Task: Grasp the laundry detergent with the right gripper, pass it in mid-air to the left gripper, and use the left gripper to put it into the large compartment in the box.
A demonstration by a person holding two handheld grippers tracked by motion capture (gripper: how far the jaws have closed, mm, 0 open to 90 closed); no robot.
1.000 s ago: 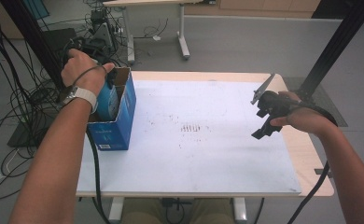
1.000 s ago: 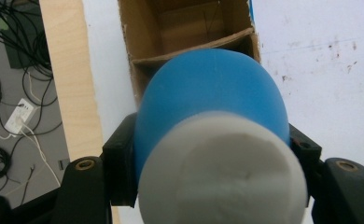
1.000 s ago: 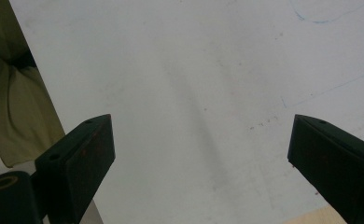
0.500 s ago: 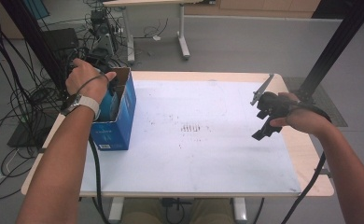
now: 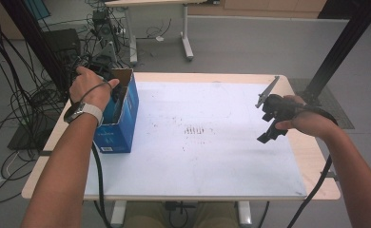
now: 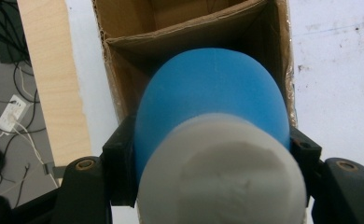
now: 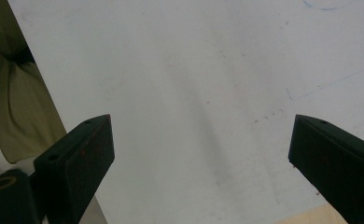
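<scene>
My left gripper (image 6: 213,147) is shut on a blue rounded object (image 6: 213,93) with a white end toward the camera. Its jaws press on both sides of the object. It hangs over the open top of a blue cardboard box (image 5: 126,118), whose brown inside (image 6: 180,18) lies just past the object. In the high view the person's left hand (image 5: 91,88) covers that gripper at the box's top. My right gripper (image 5: 265,118) is held over the right part of the white sheet (image 5: 198,156). Its jaws (image 7: 201,140) stand wide apart with nothing between them.
The box stands at the left edge of the wooden table (image 5: 312,156). Cables and equipment (image 5: 41,99) crowd the floor to the left and behind. A black post (image 5: 340,47) rises at the far right. Faint dark marks (image 5: 198,129) dot the sheet's middle.
The left hand has sunk a little with the blue object, closer into the box's open top. The right hand and its gripper have stayed where they were.
</scene>
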